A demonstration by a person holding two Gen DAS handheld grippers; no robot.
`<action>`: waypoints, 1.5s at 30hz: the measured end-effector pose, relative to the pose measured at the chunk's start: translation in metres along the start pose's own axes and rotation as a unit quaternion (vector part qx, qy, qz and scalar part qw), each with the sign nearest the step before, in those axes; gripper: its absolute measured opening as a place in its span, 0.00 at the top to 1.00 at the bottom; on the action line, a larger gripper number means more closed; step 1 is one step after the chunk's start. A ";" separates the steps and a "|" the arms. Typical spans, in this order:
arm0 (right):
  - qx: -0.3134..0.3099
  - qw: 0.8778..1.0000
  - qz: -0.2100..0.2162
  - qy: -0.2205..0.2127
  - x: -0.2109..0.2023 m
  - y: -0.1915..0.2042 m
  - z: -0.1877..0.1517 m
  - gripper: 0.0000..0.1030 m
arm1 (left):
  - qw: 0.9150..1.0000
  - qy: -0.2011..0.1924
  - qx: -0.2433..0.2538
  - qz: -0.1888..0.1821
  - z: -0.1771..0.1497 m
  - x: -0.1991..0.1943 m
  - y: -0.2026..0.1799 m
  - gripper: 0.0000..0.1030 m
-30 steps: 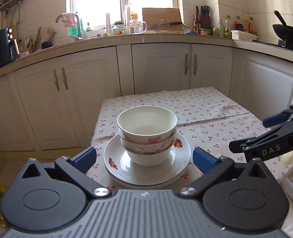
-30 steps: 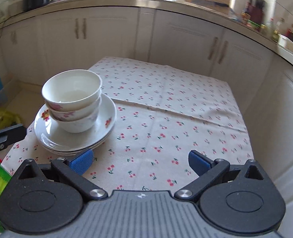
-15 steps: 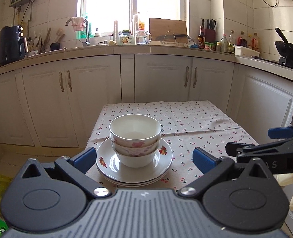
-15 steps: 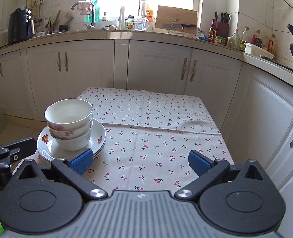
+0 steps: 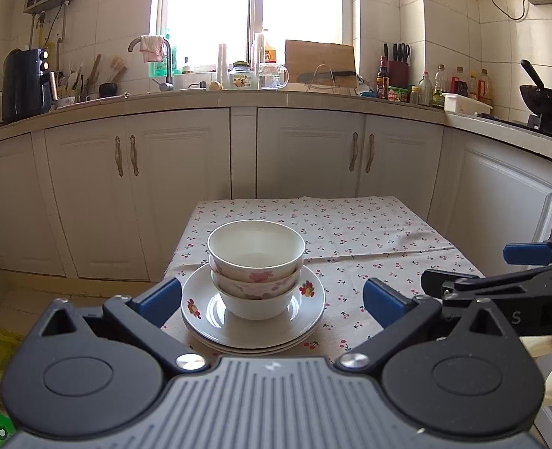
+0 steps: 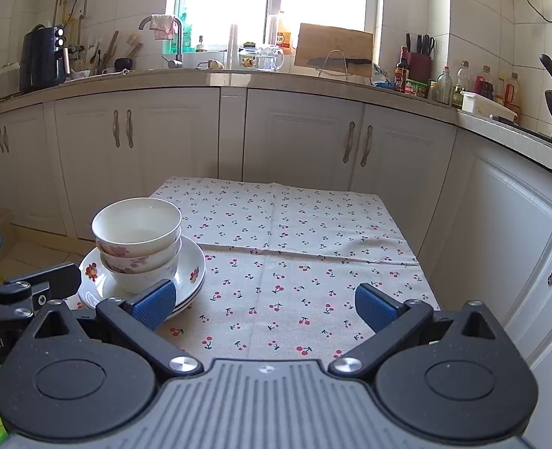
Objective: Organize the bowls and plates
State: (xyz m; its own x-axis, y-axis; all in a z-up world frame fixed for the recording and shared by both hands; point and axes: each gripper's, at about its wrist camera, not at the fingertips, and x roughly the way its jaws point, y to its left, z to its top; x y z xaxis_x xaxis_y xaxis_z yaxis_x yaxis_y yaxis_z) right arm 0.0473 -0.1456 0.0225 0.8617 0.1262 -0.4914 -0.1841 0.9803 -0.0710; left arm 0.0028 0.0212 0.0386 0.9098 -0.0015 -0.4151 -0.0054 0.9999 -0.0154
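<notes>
Bowls (image 5: 255, 262) nested on stacked plates (image 5: 253, 323) upon cherry-print tablecloth (image 6: 298, 247) (white cabinets (image 5: 305, 149) behind); left gripper (image 5: 272, 299) and right gripper (image 6: 262, 307) both spread, empty.

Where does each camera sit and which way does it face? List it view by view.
Left wrist: on the left gripper, facing the stacked bowls dead ahead; the right gripper enters at right.
Right wrist: on the right gripper, facing the cherry tablecloth; stack at left.
Both share bowls, plates, counter and window.
</notes>
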 end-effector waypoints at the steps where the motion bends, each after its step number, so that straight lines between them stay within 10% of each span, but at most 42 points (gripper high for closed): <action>1: 0.000 1.000 -0.001 -0.001 0.000 0.000 0.000 0.00 | 1.000 -0.001 0.000 0.000 -0.001 -0.001 0.001 0.01; 45: 0.006 1.000 -0.016 -0.018 -0.010 -0.001 0.001 0.00 | 1.000 -0.012 -0.005 -0.003 0.001 -0.007 -0.002 0.01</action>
State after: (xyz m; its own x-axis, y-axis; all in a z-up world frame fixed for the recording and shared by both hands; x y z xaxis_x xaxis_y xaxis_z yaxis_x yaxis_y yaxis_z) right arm 0.0393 -0.1475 0.0279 0.8839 0.0995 -0.4569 -0.1506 0.9856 -0.0767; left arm -0.0030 0.0193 0.0419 0.9194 -0.0065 -0.3932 -0.0044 0.9996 -0.0269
